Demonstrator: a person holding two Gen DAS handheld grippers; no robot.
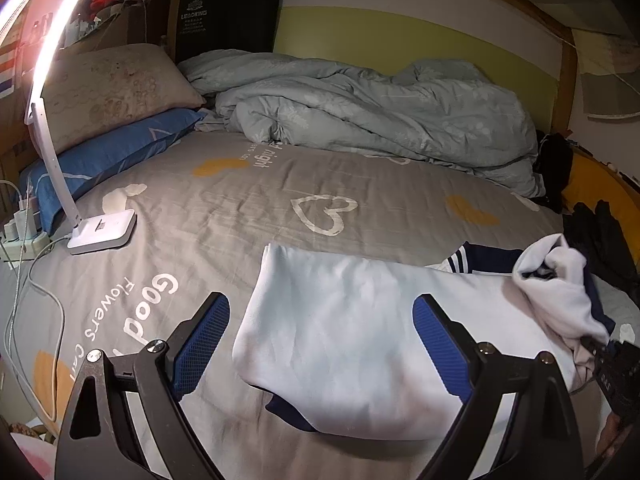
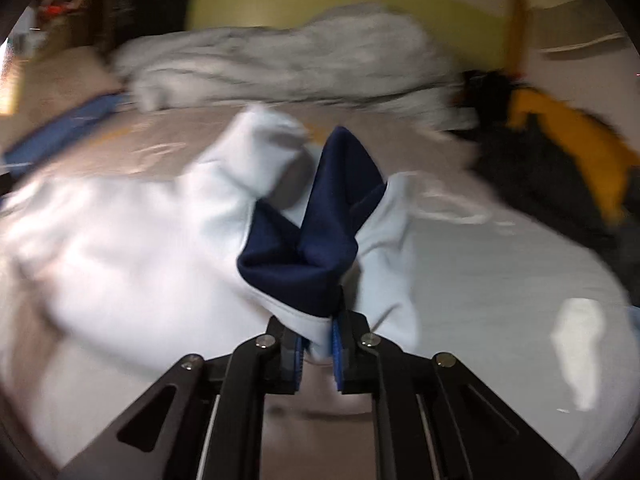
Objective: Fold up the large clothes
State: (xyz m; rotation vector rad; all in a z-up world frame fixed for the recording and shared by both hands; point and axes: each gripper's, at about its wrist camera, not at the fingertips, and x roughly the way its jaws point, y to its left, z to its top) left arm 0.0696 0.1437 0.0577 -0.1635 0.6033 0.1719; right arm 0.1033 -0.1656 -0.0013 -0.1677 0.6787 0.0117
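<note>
The white garment (image 1: 344, 320) with navy blue trim lies on the bed (image 1: 248, 208), on a grey sheet printed with hearts and words. In the left wrist view most of it is spread flat on the near part of the bed, with a navy cuff showing at its lower edge.

The left tool (image 1: 320, 344) stands wide open above this flat part. Its two blue pads (image 1: 208, 336) are far apart and nothing is pressed between them; the cloth is seen only below the gap.

The right tool (image 2: 318, 344) is closed on the garment. In the right wrist view its blue pads pinch a white edge of the cloth, and the navy part rises just above the pinch in a bunched fold. This view is blurred, so finer details cannot be told. In the left wrist view the same lifted bunch of white cloth is at the right side, raised above the flat part.

At the far side of the bed lies a crumpled pale grey duvet (image 1: 380, 108). At the left are a beige pillow (image 1: 116, 88) on a blue pillow (image 1: 100, 160), and a white desk lamp (image 1: 102, 232) stands on the sheet, with its light bar shining. Dark and yellow clothes (image 1: 592, 196) lie at the right edge.
</note>
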